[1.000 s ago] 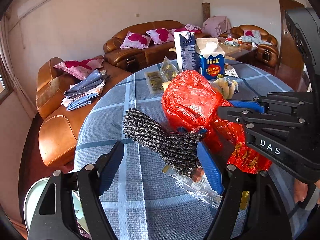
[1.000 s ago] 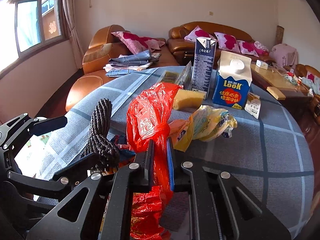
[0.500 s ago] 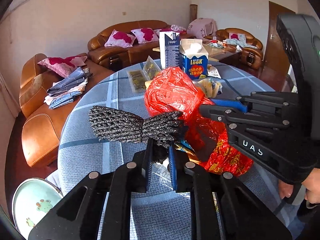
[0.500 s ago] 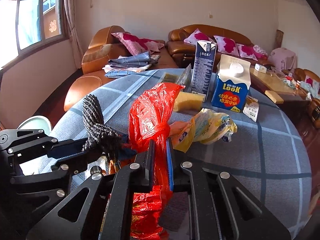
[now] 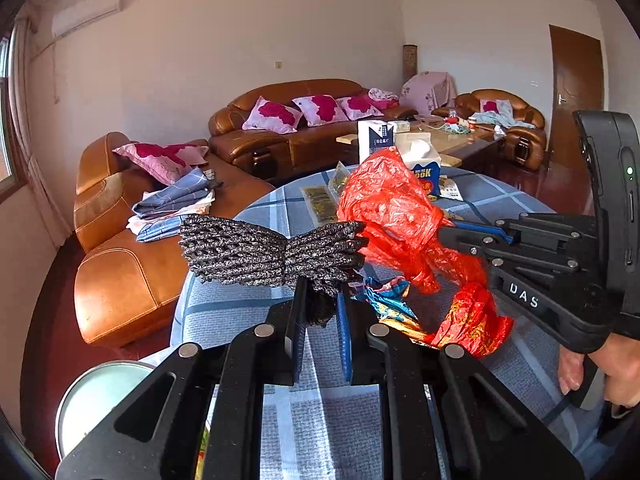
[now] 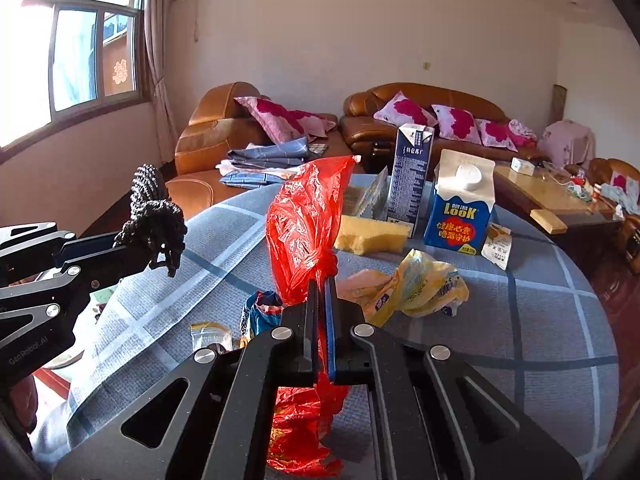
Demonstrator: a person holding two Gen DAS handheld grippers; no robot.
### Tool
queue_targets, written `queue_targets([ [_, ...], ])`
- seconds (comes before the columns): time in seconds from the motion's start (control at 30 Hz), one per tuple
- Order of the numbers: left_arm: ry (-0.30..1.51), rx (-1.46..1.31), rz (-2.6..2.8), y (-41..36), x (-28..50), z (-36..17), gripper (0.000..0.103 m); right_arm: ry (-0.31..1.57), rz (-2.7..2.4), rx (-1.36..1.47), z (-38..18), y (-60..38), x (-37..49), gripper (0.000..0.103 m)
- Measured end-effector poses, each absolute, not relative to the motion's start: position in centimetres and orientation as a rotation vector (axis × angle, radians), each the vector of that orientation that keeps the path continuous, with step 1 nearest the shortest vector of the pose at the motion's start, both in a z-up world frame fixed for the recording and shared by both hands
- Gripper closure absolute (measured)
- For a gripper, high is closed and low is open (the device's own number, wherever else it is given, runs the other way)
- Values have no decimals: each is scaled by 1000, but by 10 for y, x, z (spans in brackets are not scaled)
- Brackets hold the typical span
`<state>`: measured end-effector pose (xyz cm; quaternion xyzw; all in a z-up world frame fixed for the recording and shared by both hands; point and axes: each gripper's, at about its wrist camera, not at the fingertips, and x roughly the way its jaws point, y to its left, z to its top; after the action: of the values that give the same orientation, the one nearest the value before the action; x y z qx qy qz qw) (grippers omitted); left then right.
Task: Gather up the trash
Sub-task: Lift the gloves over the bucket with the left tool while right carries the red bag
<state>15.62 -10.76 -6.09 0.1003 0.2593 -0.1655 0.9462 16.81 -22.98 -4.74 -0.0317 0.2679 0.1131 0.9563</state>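
Left-wrist view is showing the left gripper [image 5: 320, 312] pinching a bundle of black netting [image 5: 272, 254] at its waist, the bundle lifted clear of the round table [image 5: 248, 304]. Its jaws have just been closing, with the netting between them, and the pads are now pressing on it. Beside it, the right gripper [image 6: 322, 320] is clamping the knotted neck of a red plastic bag [image 6: 304, 224], jaws nearly pressed together on the thin film, having just been closing too; the bag's upper part is standing up above the pads while its printed lower part is hanging below them.

Collection is looking well short of finished. Two pieces are in hand and off the cloth, but neither is yet in any bin, and no bin is clearly visible; a pale round object [image 5: 100, 396] low beside the table cannot be identified.

Left on the table, by count: one crumpled yellow wrapper [image 6: 416, 288], one small blue wrapper [image 6: 258, 312], one small clear zip bag [image 6: 210, 334], one yellow sponge [image 6: 372, 234], one tall dark carton [image 6: 412, 174], one blue milk carton [image 6: 464, 204], one small sachet [image 6: 496, 246] and what are looking like two clear packets [image 5: 324, 196] near the far edge. Whether the two upright cartons are empty cannot be told. Judging by that spread, most of the picking up is still lying ahead.
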Motion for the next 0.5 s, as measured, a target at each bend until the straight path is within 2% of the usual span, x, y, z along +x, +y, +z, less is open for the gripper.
queue_targets([
  [0.5, 522, 174, -163, -46, 134, -51, 90, 472, 363, -58, -11, -182, 175, 100],
])
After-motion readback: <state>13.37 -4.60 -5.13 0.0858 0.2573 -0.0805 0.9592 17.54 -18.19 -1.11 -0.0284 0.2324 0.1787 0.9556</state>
